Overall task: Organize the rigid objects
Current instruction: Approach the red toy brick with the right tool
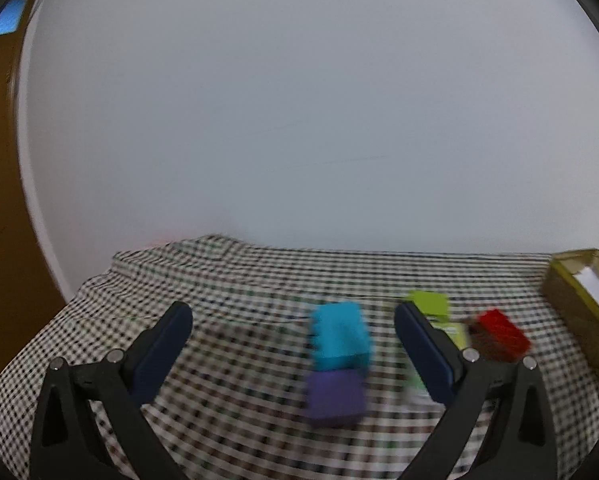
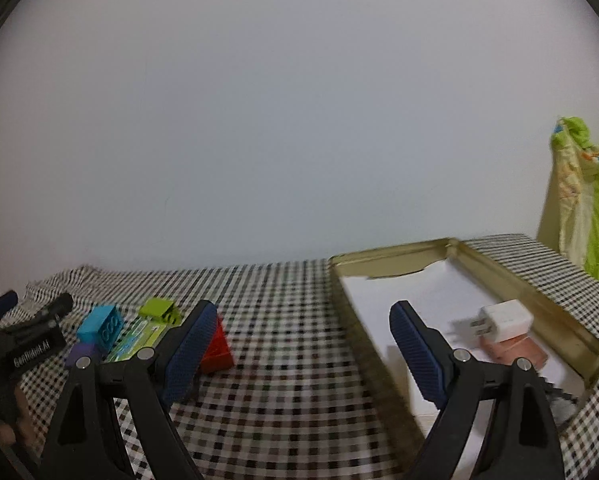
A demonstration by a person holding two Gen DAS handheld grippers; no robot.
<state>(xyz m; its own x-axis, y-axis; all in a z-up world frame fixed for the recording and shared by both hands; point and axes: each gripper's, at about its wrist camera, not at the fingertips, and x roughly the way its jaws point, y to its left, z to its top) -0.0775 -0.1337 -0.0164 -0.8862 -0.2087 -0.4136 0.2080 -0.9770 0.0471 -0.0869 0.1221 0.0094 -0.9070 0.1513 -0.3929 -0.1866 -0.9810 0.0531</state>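
On the checked cloth lie a cyan block, a purple block, a lime-green block, a red block and a green printed card. My left gripper is open and empty, with the cyan and purple blocks between its fingers ahead. The same blocks show in the right wrist view: cyan, purple, lime, red, card. My right gripper is open and empty, between the red block and the gold tin tray. The tray holds a white charger plug and a pink block.
The left gripper shows at the far left of the right wrist view. The gold tray's corner is at the right edge of the left wrist view. A white wall stands behind the table. Green and yellow fabric hangs at the far right.
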